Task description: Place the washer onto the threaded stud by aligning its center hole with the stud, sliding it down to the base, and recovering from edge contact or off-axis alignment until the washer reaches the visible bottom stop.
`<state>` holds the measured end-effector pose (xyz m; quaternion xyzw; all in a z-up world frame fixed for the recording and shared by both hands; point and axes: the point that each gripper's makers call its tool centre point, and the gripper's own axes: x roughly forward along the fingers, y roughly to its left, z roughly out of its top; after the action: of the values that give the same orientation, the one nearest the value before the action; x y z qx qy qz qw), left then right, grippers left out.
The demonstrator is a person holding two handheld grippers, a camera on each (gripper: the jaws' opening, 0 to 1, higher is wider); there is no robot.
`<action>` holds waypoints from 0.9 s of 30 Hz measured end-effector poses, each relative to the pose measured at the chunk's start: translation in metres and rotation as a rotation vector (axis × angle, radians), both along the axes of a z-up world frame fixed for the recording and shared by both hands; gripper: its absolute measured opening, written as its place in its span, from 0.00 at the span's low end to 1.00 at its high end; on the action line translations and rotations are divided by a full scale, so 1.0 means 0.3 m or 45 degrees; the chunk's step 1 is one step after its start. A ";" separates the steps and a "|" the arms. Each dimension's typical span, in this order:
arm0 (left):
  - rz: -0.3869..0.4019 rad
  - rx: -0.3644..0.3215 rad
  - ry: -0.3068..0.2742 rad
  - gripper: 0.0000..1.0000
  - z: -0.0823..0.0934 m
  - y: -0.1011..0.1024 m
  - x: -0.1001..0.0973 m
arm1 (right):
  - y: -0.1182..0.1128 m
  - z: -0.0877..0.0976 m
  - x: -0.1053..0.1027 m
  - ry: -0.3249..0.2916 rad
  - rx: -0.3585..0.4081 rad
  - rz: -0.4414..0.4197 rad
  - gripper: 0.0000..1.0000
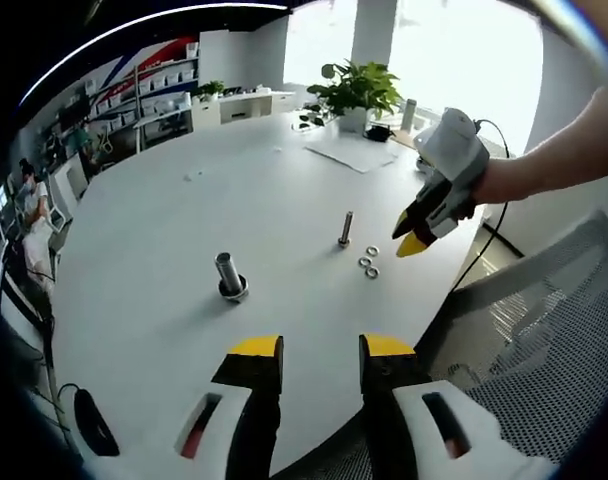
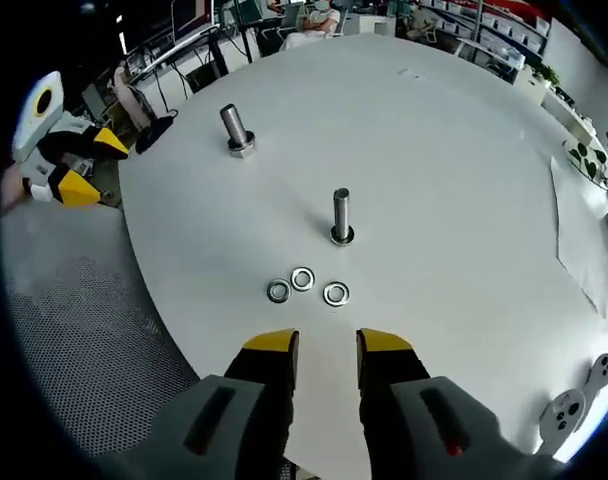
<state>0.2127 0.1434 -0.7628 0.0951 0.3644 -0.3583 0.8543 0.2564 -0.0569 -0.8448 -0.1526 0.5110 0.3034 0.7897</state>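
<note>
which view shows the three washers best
The right gripper view: the three washers lie close and separate, holes visible, just ahead of the open right gripper. The left gripper view shows them small and far.

Three flat silver washers lie loose on the white table, close together in a small cluster, each with an open center hole. Just beyond them a slim metal stud stands upright on its wider base, bare. Farther off to the left, a thicker stud also stands upright.
</note>
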 end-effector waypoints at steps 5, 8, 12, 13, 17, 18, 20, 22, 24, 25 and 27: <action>-0.053 0.025 0.001 0.28 -0.014 -0.019 -0.018 | -0.014 -0.019 0.024 0.016 -0.047 0.038 0.25; -0.065 0.035 -0.007 0.28 -0.014 -0.020 -0.020 | -0.021 -0.023 0.048 0.020 -0.049 0.037 0.25; -0.070 0.025 -0.008 0.28 -0.009 -0.026 -0.017 | -0.029 -0.028 0.067 0.022 -0.081 0.082 0.25; -0.069 0.026 -0.006 0.28 -0.010 -0.024 -0.016 | -0.032 -0.030 0.068 0.024 -0.093 0.092 0.24; -0.052 0.016 -0.006 0.28 -0.004 -0.018 -0.013 | -0.030 -0.041 0.080 0.036 -0.115 0.138 0.24; -0.049 0.014 -0.006 0.28 -0.002 -0.018 -0.013 | -0.025 -0.043 0.085 0.034 -0.119 0.152 0.24; -0.041 0.012 -0.007 0.28 -0.002 -0.015 -0.011 | 0.000 -0.042 0.078 0.043 -0.108 0.189 0.24; -0.040 0.010 -0.005 0.28 -0.002 -0.016 -0.011 | 0.009 -0.055 0.074 0.042 -0.142 0.261 0.24; -0.051 0.018 -0.002 0.28 -0.008 -0.018 -0.015 | 0.016 -0.066 0.067 0.054 -0.159 0.289 0.24; -0.058 0.025 -0.004 0.28 -0.010 -0.019 -0.016 | 0.018 -0.076 0.069 0.057 -0.169 0.309 0.24; -0.067 0.029 -0.004 0.28 -0.011 -0.021 -0.020 | 0.022 -0.078 0.066 0.062 -0.180 0.321 0.24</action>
<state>0.2068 0.1371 -0.7661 0.1148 0.3645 -0.3765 0.8439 0.2762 -0.0503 -0.8683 -0.2633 0.5269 0.3670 0.7200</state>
